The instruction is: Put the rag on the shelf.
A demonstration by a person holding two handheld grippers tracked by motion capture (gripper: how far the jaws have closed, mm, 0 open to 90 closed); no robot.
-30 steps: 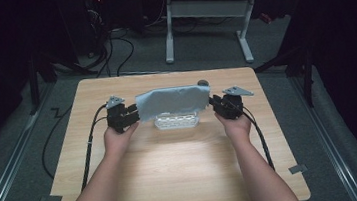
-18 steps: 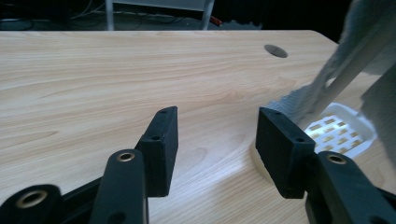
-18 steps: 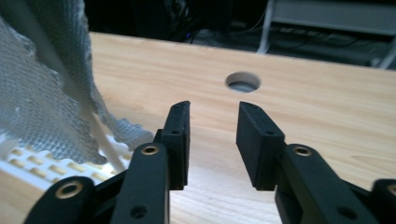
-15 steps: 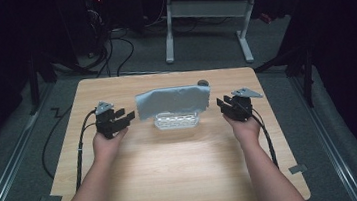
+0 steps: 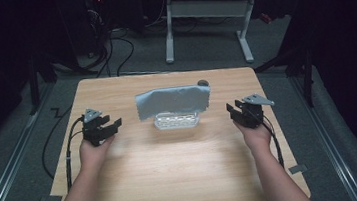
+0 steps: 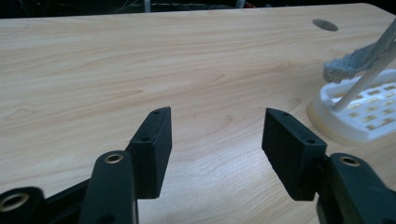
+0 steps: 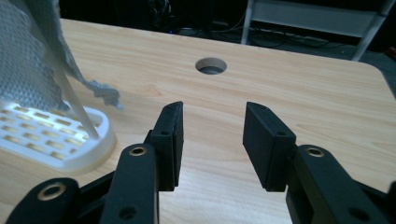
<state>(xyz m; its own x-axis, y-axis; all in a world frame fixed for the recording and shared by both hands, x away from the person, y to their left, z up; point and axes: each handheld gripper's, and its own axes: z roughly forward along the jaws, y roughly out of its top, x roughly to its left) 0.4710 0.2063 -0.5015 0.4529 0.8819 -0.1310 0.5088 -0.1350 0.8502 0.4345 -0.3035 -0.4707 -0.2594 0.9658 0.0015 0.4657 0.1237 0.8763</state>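
At the middle of the table (image 5: 175, 181), the grey cloth (image 5: 172, 101) had been let go and left draped over the white rack (image 5: 176, 121). The left gripper (image 5: 113, 123) and right gripper (image 5: 231, 109) had been drawn well apart from it, jaws spread and empty. The hanging was probably finished. Its lower edge looked frayed.

So the right gripper (image 7: 212, 142) has its jaws spread apart with nothing between them, just bare wooden table (image 7: 303, 98) underneath. Off to the left there's a white slotted rack (image 7: 56, 135) sitting on the table, with a grey cloth (image 7: 32, 65) draped over it. Round hole (image 7: 211, 66) in the tabletop straight ahead.
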